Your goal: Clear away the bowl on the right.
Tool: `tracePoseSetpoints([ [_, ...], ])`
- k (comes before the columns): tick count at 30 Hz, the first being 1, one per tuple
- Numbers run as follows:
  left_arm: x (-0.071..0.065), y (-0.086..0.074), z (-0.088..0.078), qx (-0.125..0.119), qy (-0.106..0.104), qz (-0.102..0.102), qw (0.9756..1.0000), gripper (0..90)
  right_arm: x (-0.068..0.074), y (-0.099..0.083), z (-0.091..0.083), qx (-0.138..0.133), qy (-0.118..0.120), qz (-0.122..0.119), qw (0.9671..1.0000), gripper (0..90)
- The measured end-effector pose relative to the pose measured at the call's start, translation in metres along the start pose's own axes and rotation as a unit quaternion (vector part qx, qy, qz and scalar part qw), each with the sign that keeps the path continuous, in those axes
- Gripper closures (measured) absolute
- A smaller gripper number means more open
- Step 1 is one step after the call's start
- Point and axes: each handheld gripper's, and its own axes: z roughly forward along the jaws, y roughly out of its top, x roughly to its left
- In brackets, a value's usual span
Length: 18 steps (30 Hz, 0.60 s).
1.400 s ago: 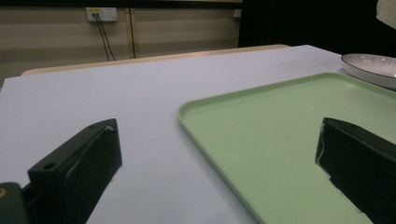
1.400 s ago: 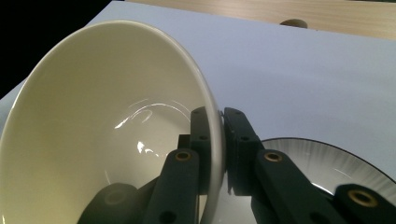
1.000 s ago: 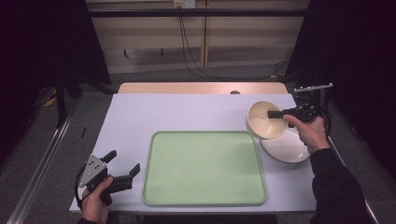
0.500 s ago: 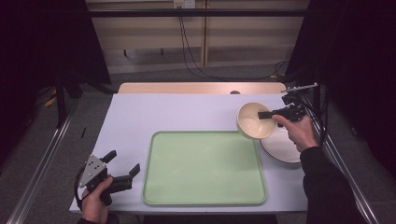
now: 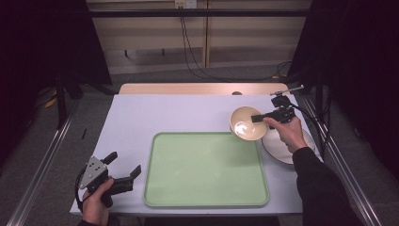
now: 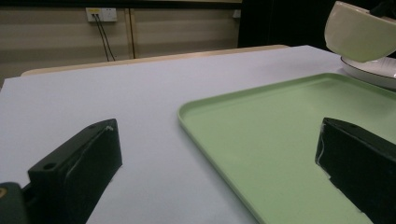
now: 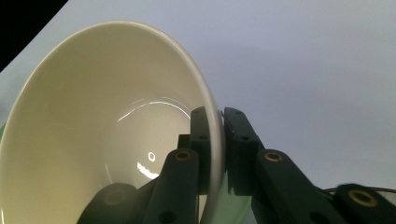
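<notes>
Right gripper (image 5: 258,118) pinching the rim of a cream bowl (image 5: 247,123), one jaw inside, one outside, bowl tilted and lifted just beyond the far right corner of the green tray (image 5: 205,202); white plate (image 5: 277,149) right of the tray; left gripper (image 5: 123,168) spread wide, empty, left of the tray

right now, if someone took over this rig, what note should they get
Right hand-held gripper: shut on the rim of the cream bowl, held tilted in the air over the far right corner of the green tray.
Left hand-held gripper: open, holding nothing, beside the tray's near left corner.
White plate: on the table right of the tray.
Done: bowl lifted. Left: probably set the bowl on the tray, perhaps the plate next.
</notes>
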Motion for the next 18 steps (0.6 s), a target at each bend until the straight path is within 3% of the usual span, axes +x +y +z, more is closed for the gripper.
tracePoseSetpoints([
  [18,0.000,0.000,0.000,0.001,0.001,0.001,1.0000,0.4,-0.003,-0.007,0.027,0.050,-0.020,0.001,0.9985,83.4],
])
